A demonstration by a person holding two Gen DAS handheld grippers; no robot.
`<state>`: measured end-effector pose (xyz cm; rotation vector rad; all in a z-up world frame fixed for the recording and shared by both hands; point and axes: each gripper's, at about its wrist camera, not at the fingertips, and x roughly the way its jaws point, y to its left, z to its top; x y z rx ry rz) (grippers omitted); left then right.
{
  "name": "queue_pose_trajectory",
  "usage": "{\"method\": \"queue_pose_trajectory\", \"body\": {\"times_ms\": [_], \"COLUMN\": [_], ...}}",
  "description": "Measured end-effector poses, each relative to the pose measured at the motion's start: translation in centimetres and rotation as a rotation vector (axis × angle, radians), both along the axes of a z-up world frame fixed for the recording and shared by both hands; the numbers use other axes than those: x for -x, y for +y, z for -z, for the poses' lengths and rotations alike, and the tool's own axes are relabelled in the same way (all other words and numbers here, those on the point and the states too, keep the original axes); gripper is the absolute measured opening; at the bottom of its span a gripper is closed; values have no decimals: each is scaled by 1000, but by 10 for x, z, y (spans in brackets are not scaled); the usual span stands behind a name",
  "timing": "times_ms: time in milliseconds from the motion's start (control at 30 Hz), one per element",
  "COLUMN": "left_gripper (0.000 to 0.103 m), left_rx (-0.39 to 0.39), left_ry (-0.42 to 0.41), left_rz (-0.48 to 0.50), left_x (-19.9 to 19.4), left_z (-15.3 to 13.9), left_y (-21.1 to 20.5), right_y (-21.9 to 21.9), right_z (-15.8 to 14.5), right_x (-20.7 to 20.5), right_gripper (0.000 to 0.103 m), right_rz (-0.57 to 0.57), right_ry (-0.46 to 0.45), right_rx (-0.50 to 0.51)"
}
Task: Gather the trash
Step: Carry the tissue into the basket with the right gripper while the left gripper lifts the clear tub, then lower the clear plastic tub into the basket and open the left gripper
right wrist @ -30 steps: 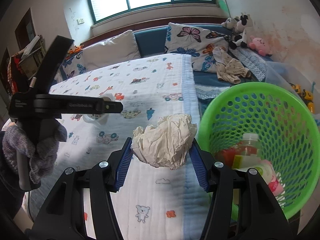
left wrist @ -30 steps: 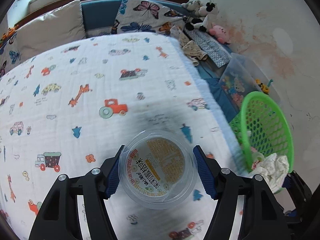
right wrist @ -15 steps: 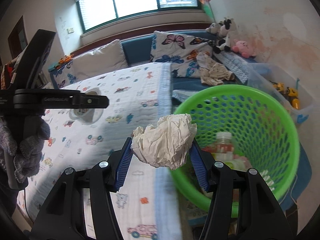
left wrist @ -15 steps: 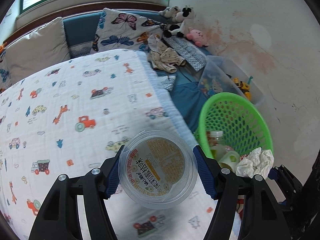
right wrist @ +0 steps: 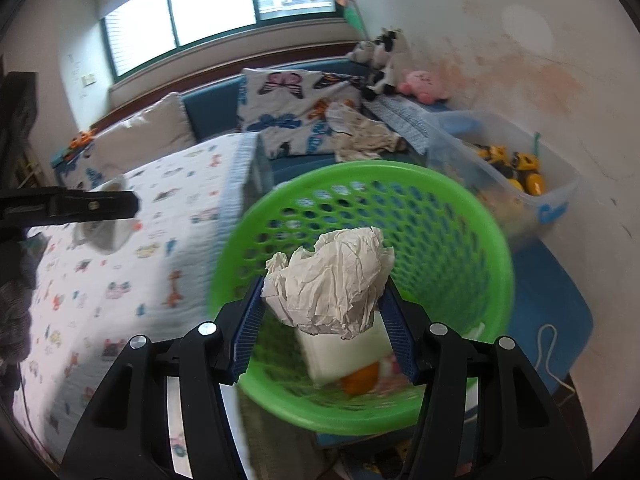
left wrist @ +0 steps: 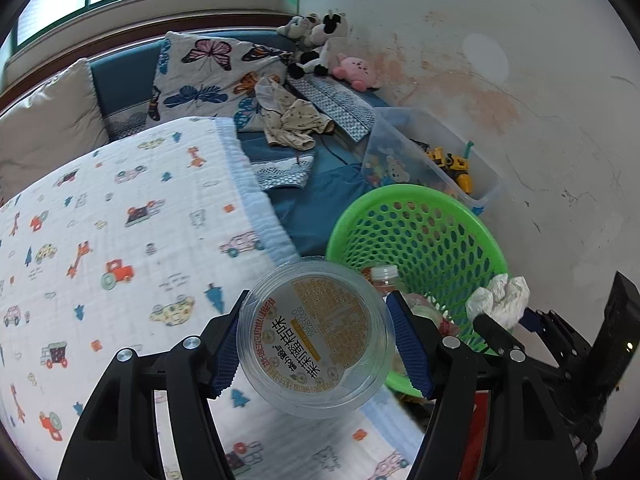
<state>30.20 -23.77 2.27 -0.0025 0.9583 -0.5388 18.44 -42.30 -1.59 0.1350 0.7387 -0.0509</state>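
Left wrist view: I count one clear plastic cup (left wrist: 316, 338), one green basket (left wrist: 416, 240), one clear storage bin (left wrist: 432, 160). My left gripper (left wrist: 316, 340) pinches the cup across its sides with both blue pads, the printed lid facing the camera, over the edge of the patterned blanket (left wrist: 120, 240) and just beside the basket. The basket holds a capped bottle (left wrist: 382, 276) and other scraps I cannot make out; the bin behind it holds yellow toy vehicles (left wrist: 452, 164). At the basket's near rim, a crumpled paper wad (left wrist: 498, 294) sits in the other gripper's tip. Right wrist view: one crumpled paper wad (right wrist: 332, 280), one basket (right wrist: 460, 220). My right gripper (right wrist: 324, 320) has just been opening slightly, yet the wad sits between the pads and both touch it, directly above the basket's mouth. Inside: a white carton (right wrist: 340, 352) and something orange, blurred. Two pillows (right wrist: 288, 112), plush toys (right wrist: 424, 84), a stained wall, a window behind the bed.
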Motion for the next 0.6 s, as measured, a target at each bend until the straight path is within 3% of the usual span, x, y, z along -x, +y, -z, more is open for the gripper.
{"method": "queue_pose_trajectory", "body": {"times_ms": [267,600], "left_gripper": [65,65], "left_rx": [3,19], "left_ry": [6,29], "left_rz": [34,69], "left_x": [-1,-1], "left_z": [1,6], "left_y": [-26,-51], "right_y": [-21,-29], "right_z": [15,18], "right_x": [-9,-11], "right_gripper": [59,70], "right_rz": [60,91], "right_ry": [39,40], "right_rx": [-1,-5]}}
